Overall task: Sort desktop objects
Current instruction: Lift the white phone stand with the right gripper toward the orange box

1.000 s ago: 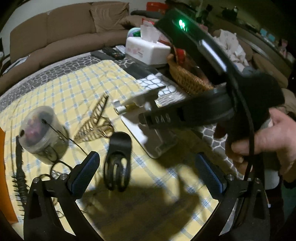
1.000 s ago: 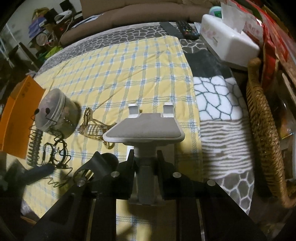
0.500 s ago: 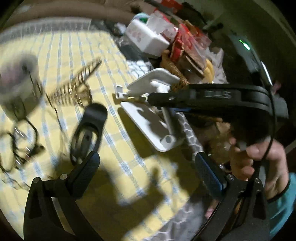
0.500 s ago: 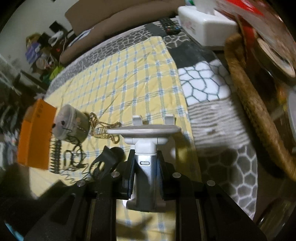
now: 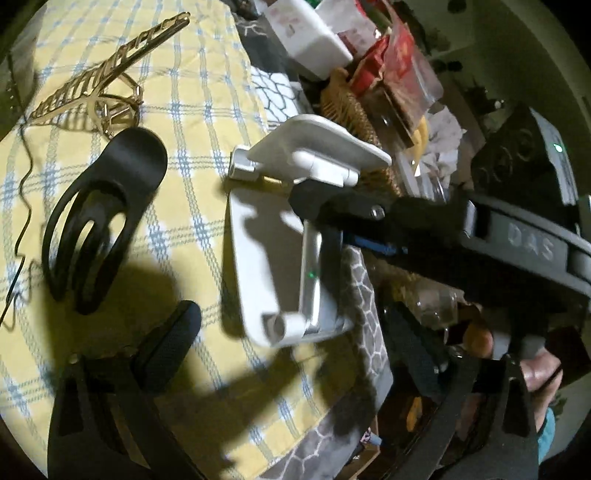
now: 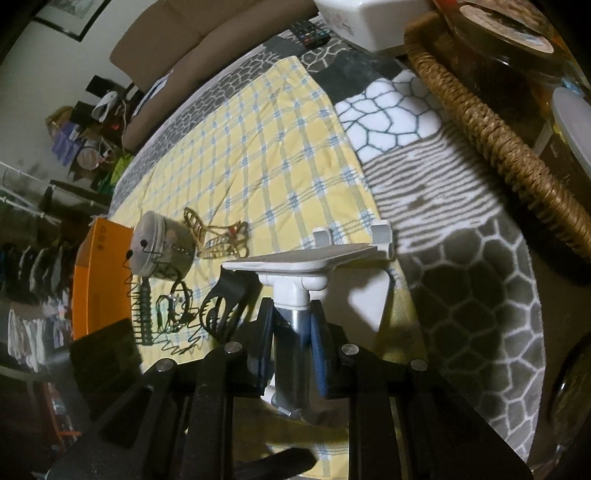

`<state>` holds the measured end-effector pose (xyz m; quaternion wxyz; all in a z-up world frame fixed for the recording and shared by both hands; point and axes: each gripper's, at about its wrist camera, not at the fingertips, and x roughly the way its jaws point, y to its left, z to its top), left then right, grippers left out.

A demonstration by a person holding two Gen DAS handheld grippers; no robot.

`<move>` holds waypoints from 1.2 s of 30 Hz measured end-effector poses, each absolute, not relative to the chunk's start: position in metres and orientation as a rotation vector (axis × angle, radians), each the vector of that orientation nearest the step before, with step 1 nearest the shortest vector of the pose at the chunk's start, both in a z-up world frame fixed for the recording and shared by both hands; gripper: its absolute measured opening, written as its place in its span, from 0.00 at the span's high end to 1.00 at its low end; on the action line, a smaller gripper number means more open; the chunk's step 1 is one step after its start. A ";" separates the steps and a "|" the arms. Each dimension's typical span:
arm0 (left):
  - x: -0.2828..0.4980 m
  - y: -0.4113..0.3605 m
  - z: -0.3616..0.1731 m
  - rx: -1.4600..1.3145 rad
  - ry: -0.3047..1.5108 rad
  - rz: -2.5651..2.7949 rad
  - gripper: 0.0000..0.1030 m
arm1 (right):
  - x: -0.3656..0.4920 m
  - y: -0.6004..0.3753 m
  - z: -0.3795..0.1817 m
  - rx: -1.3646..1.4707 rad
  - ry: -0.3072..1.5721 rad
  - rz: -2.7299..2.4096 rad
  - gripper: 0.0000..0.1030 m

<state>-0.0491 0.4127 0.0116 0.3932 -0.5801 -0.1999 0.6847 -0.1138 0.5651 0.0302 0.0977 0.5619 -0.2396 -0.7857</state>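
Note:
A white phone stand (image 5: 266, 258) hangs tilted over the yellow checked cloth. My right gripper (image 6: 291, 332) is shut on its metal post, blue pads pressing both sides; it also shows as the black right gripper (image 5: 332, 210) in the left wrist view. My left gripper (image 5: 291, 350) is low in front of the stand's base, jaws closing. The base end lies between the fingers (image 5: 166, 343), and the pads do not touch it. A black hair claw (image 5: 103, 221) and a gold hair claw (image 5: 96, 85) lie to the left.
A wicker basket (image 6: 498, 147) of packets borders the right edge, with a tissue box (image 6: 369, 22) and remote (image 6: 308, 33) behind. At left stand a clear jar (image 6: 162, 243), an orange box (image 6: 96, 280), a spiky roller (image 6: 142, 314) and a tangled cable (image 6: 173, 314). A person's hand (image 5: 539, 373) holds the right gripper.
The right gripper has tilted the stand and carried it toward the basket side. The left gripper has sunk, rolled and come close to the stand's base, its fingers narrower.

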 end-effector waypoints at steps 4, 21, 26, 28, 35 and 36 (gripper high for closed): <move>-0.053 0.425 0.009 -1.484 -0.394 1.759 0.44 | -0.113 0.561 0.028 1.653 -0.727 -2.303 0.83; -0.045 0.422 0.021 -1.420 -0.258 1.866 0.39 | -0.113 0.555 0.033 1.636 -0.695 -2.333 0.83; -0.037 0.400 0.044 -1.340 -0.250 1.898 0.40 | -0.107 0.538 0.049 1.591 -0.617 -2.365 0.82; -0.032 0.392 0.058 -1.293 -0.242 1.918 0.40 | -0.104 0.528 0.062 1.568 -0.545 -2.399 0.79; -0.020 0.349 0.104 -1.194 -0.286 1.963 0.45 | -0.092 0.503 0.106 1.455 -0.499 -2.464 0.73; -0.020 0.346 0.110 -1.185 -0.288 1.969 0.46 | -0.091 0.498 0.111 1.444 -0.490 -2.469 0.73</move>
